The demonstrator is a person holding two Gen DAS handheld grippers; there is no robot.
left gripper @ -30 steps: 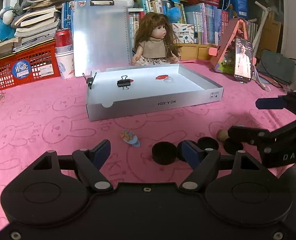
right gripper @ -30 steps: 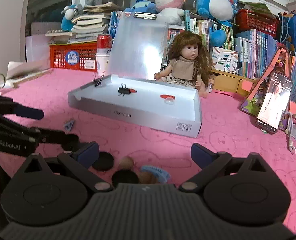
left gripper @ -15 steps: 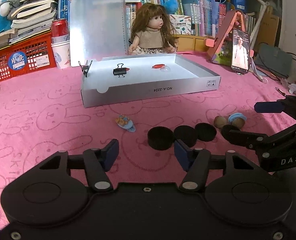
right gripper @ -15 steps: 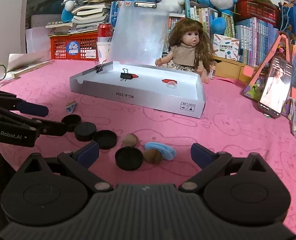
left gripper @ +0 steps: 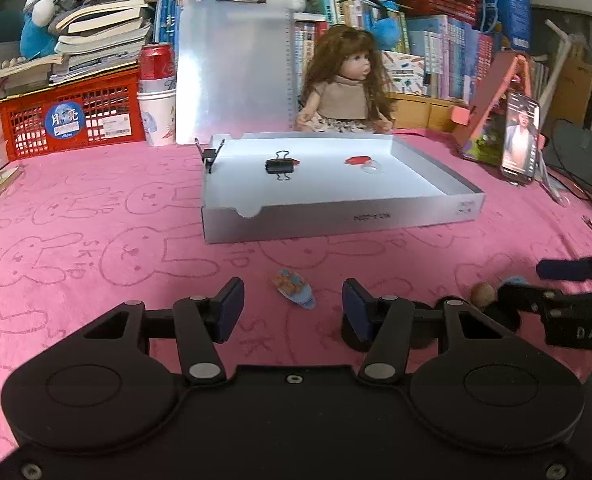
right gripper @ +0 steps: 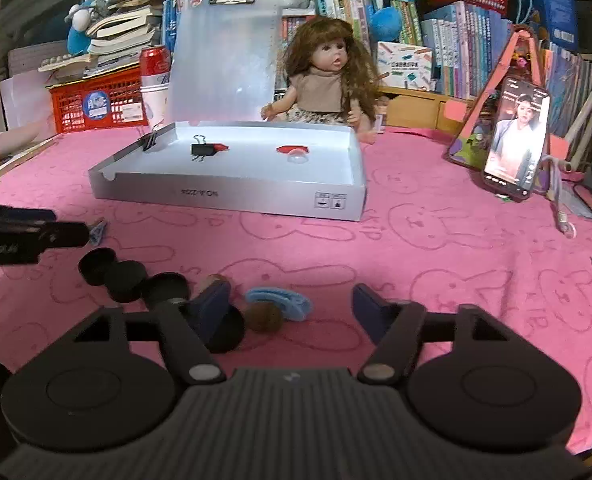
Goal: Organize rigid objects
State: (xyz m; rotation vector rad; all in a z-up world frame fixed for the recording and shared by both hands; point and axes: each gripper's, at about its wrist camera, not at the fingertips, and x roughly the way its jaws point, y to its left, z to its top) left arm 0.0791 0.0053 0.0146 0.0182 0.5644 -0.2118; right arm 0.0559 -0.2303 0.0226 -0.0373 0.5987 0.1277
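We had our left gripper low over the pink cloth, its jaws closing with the small patterned clip lying between them, the pads not yet touching it, so nothing was gripped. Our right gripper was closing too, around a brown nut and a blue scalloped disc just beyond it, still untouched. 4 black caps lay beside them, the nearest partly under the right gripper's left pad. We judged all of these light, stiff and prone to skid on the nap. The clip looked best pinched across its narrow body, the nut across its widest part since it could roll. The white tray stood well beyond, already holding 2 binder clips
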